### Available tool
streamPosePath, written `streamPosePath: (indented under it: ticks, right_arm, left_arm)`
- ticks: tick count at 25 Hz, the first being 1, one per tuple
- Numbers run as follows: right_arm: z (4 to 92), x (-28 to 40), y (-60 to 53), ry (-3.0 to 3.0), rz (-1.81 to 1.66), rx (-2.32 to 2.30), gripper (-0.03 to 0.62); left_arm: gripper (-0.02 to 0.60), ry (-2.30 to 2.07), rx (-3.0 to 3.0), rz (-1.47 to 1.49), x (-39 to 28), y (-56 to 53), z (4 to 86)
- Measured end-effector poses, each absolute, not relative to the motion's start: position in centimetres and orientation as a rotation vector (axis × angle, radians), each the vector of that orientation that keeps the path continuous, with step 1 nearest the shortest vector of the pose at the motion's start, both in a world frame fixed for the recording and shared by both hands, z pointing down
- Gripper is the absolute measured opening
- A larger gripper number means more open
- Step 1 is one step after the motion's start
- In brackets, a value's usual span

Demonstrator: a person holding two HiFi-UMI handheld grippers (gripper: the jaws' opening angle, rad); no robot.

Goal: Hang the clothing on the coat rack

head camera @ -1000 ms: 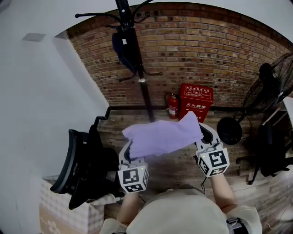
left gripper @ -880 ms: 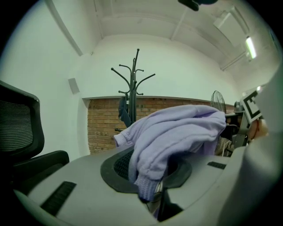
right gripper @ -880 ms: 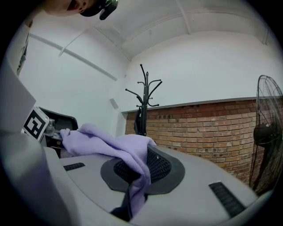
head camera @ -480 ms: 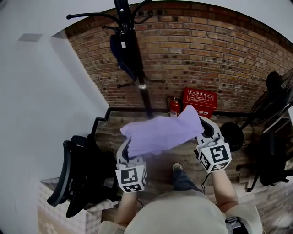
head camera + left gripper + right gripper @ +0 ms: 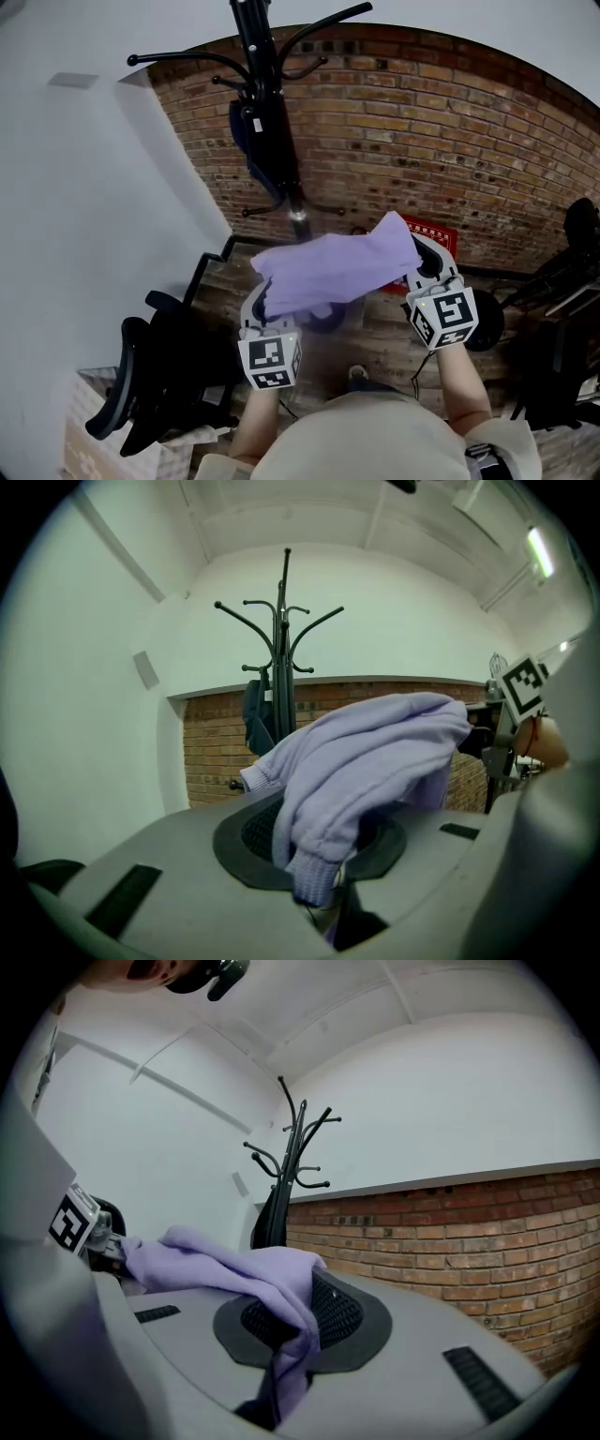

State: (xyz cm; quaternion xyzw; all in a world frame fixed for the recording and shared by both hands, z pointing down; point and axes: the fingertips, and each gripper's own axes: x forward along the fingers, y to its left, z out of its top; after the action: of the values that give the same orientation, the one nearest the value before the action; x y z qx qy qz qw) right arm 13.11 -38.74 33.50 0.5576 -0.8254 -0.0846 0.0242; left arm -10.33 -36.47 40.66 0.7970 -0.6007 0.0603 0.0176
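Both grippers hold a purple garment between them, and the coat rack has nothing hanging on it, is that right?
Not quite. The left gripper and right gripper do hold the purple garment, but the coat rack isn't bare: the head view shows a dark garment already hanging on it.

Soft, even indoor light is seen in all views, and only faint shadows are cast. A ceiling strip [image 5: 537,551] glares at 2 o'clock in the left gripper view. Lines of the brick wall [image 5: 422,141] are bent by fisheye distortion, and the edges are ringed by black vignetting. The cloth [image 5: 375,761] nearest the lens is rendered soft.
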Motion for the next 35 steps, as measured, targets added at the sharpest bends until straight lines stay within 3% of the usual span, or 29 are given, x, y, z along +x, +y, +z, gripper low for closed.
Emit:
streamPosePath:
  ticks: [20, 35]
  right_arm:
    - [33.1, 12.0, -58.6, -2.688, -0.322, 1.416, 0.017]
    - [43.2, 10.1, -67.3, -2.597, -0.134, 1.290, 0.017]
  left_arm:
    - [0.075, -2.084, 2.275, 0.363, -9.8, -49.3, 40.6]
    - [0.075, -2.125, 2.095, 0.607, -11.0, -54.0, 47.8]
